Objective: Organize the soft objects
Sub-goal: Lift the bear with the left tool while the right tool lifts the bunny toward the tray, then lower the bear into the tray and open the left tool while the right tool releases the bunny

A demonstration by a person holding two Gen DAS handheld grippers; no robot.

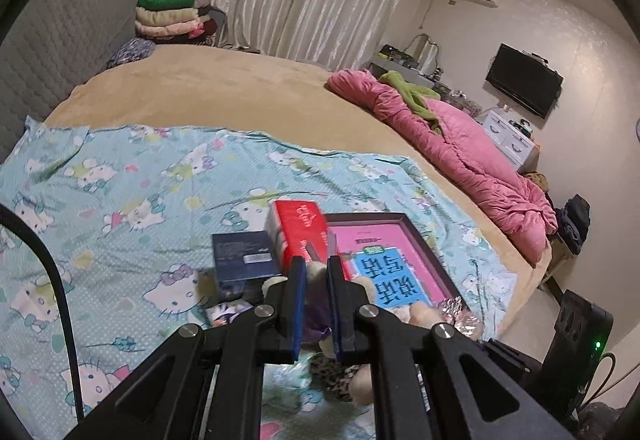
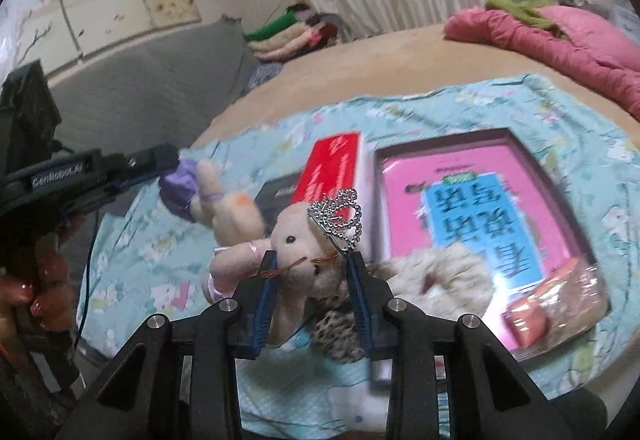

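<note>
Two grippers grasp one plush toy [image 2: 240, 212] above the blanket's [image 1: 120, 180] near edge: left gripper [image 2: 176, 164] clamps its purple part, right gripper [image 2: 312, 260] squeezes its crowned head beside the framed book [image 2: 480, 200].

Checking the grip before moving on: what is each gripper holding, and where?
Left gripper holds a plush toy by its purple end; right gripper clamps the tiara-wearing plush at its head.

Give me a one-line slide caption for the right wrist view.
Right tool grips a crowned plush toy while the left tool holds its purple end.
</note>
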